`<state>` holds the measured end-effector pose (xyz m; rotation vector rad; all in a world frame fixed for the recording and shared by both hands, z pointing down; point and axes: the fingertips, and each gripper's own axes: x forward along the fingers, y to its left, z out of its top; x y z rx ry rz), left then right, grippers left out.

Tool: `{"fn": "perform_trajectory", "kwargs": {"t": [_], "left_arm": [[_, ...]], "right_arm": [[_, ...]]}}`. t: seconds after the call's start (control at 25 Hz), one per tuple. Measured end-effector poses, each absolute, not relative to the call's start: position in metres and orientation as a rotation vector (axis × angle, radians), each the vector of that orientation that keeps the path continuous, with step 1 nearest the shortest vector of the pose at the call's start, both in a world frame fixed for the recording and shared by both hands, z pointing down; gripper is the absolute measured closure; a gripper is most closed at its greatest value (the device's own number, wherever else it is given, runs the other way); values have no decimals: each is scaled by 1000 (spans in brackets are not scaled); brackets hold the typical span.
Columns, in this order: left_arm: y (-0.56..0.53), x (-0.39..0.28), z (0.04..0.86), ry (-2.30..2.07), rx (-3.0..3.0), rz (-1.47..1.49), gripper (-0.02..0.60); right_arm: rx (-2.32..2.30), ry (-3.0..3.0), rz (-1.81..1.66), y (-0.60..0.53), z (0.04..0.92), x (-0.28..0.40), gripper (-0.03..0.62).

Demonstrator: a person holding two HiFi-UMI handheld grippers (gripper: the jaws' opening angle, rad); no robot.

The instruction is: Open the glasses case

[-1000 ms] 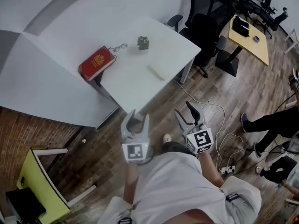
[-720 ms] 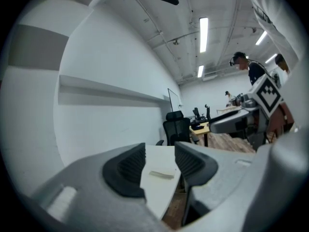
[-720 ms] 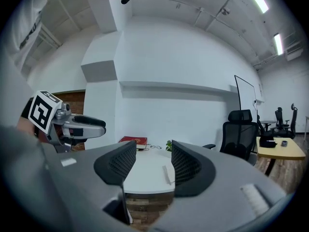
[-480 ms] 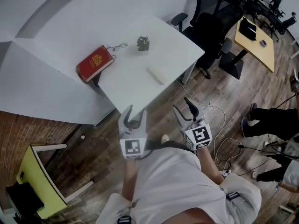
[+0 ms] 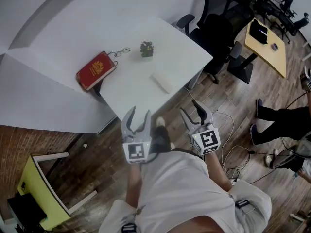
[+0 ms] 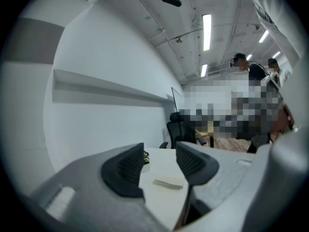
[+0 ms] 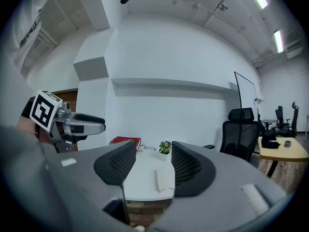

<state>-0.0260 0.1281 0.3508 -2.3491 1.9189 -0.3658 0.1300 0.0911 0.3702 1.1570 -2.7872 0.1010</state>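
- white desk [image 5: 127,84], top seen from above, on a wood plank floor [image 5: 97,152]
- red book [image 5: 95,70] lying flat at the desk's left edge
- eyeglasses [image 5: 119,52] just beside the book's far corner
- small potted plant [image 5: 146,48] upright, near the glasses, apart from them
- black office chairs [image 5: 218,23] beyond the desk's right side
- second desk, wooden top [image 5: 266,46], upper right
- cables [image 5: 234,148] loose on the floor
- yellow frame [image 5: 33,188], lower left
- a person's legs [image 5: 282,123] at the right edge
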Motion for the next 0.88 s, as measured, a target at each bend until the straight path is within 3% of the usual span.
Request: {"fn": "perform_trajectory", "kwargs": {"t": [0.88], "left_arm": [[-4,-65,383,1871,-2520,-383,371]], "right_arm": [[1224,-2675,146,-32,392,90,378]]}}
